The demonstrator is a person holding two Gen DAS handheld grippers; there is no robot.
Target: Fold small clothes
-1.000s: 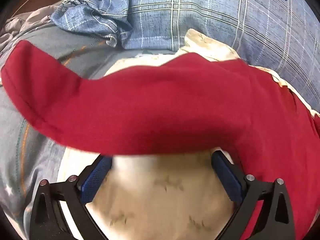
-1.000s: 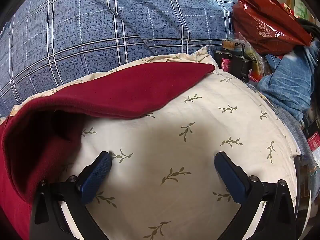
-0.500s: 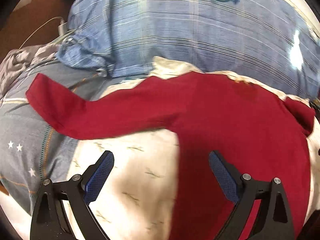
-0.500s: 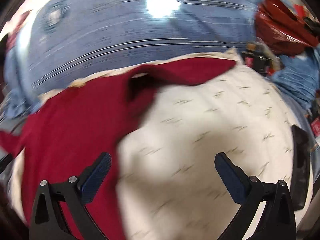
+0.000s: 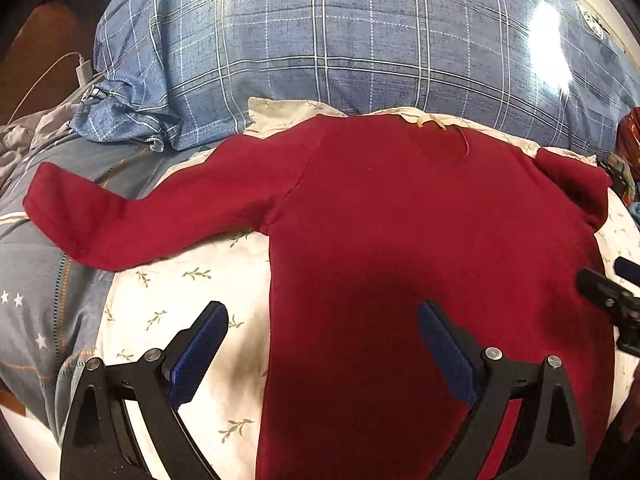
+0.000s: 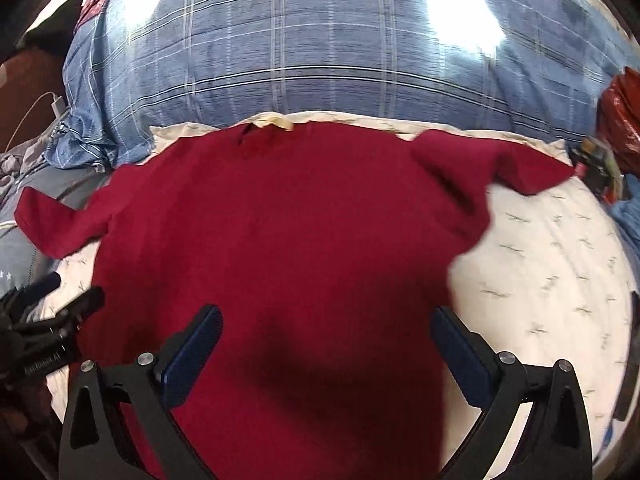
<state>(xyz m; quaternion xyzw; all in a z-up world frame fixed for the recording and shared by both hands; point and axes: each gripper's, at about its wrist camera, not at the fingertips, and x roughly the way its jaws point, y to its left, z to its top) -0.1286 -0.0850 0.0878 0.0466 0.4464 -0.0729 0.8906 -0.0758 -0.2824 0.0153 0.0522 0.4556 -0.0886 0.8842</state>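
Red shirt (image 5: 400,220) lay flat ahead of left gripper (image 5: 322,344) and right gripper (image 6: 326,350); both gaped, empty.

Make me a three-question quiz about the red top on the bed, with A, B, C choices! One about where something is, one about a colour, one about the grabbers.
1. Where does the dark red long-sleeved top lie?
A. on the cream leaf-print pillow
B. on a wooden floor
C. inside a basket

2. What colour are the pads on the gripper fingers?
A. yellow
B. blue
C. white

3. How do the left gripper and right gripper stand?
A. both open, holding nothing
B. both shut on the top
C. one shut on a sleeve

Answers: 1 A, cream cloth shows on both sides of the spread top. 2 B, the pads on the black fingers are blue. 3 A, each pair of fingers stands wide apart above the cloth with nothing between them.
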